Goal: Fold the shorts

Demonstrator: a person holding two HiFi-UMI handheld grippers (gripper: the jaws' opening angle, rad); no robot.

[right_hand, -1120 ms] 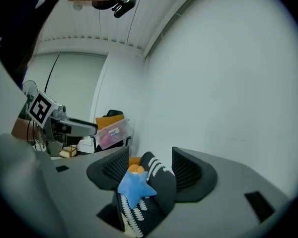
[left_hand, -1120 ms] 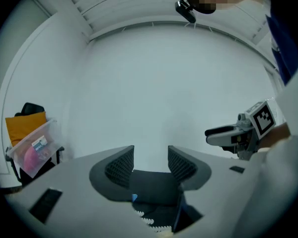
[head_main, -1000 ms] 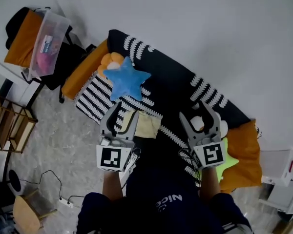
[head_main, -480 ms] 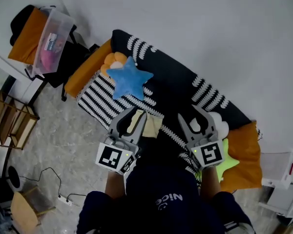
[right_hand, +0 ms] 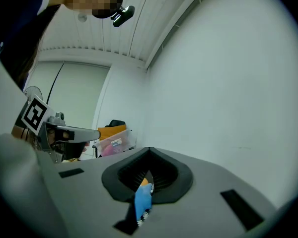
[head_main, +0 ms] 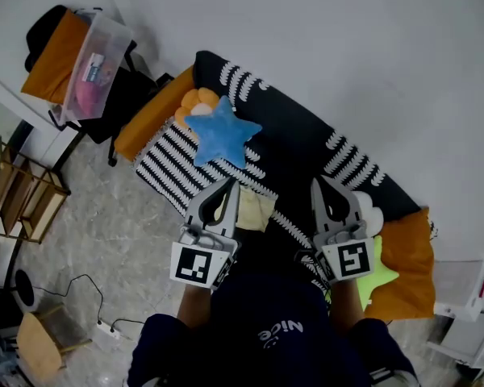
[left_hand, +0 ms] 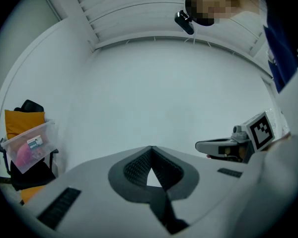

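Left gripper (head_main: 227, 187) and right gripper (head_main: 319, 185) both pressed together, empty. Shorts (head_main: 256, 210), we think, at star's (head_main: 223, 132) 5 o'clock. Going in closed, we'd shove cloth, not pinch it.

Blue star cushion (head_main: 223, 132) on striped sofa (head_main: 306, 147); plastic bin (head_main: 97, 67) nearby.

In the head view, the left gripper (head_main: 229, 184) covers all but a corner of the pale yellow shorts (head_main: 259, 211) at centre. At lower right, the right gripper (head_main: 317, 183) hides part of the green star cushion (head_main: 385, 270). In the right gripper view I get only a sliver of the blue star cushion (right_hand: 143, 202).
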